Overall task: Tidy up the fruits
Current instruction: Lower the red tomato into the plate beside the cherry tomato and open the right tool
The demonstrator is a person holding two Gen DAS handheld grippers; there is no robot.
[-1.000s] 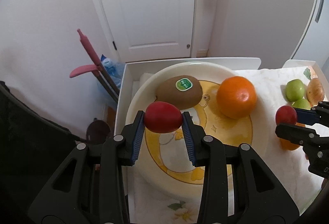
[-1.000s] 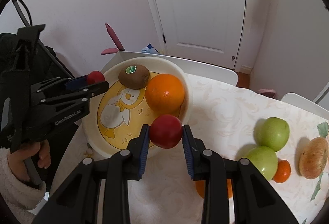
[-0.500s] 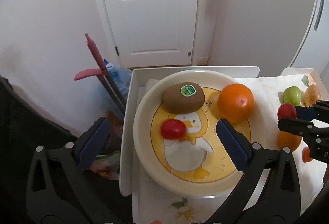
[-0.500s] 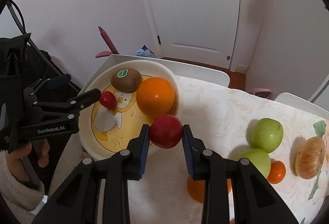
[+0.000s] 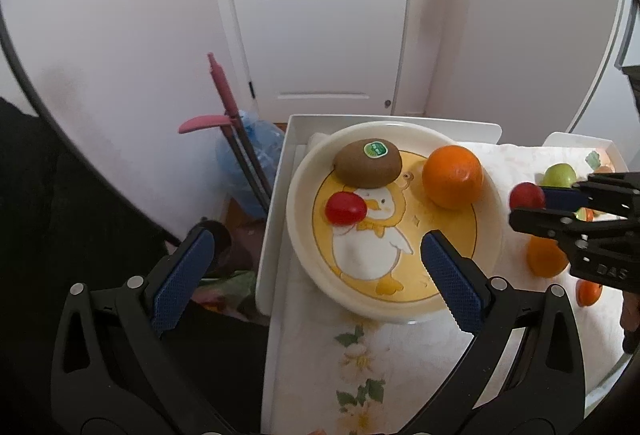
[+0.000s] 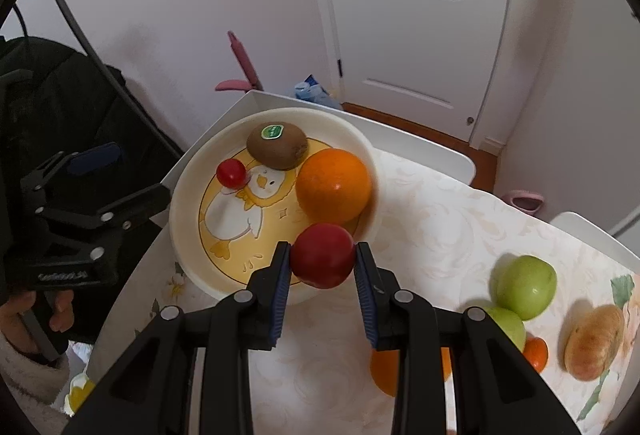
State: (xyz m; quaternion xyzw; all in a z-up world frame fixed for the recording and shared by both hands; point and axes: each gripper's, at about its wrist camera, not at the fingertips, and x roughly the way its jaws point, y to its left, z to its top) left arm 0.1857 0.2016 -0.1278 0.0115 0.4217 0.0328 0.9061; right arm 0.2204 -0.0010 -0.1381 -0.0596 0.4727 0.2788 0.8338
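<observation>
A cream plate with a duck picture holds a kiwi, a big orange and a small red tomato. My left gripper is open and empty, drawn back from the plate's near left side; it also shows in the right wrist view. My right gripper is shut on a red fruit just over the plate's near right rim.
On the patterned cloth right of the plate lie two green apples, small oranges and a brownish fruit. A white tray edge borders the table's left side. A white door and pink tool handle stand beyond.
My left gripper opened and left the small red tomato on the plate, then pulled back. My right gripper has kept hold of the red fruit and moved closer over the plate's rim.
</observation>
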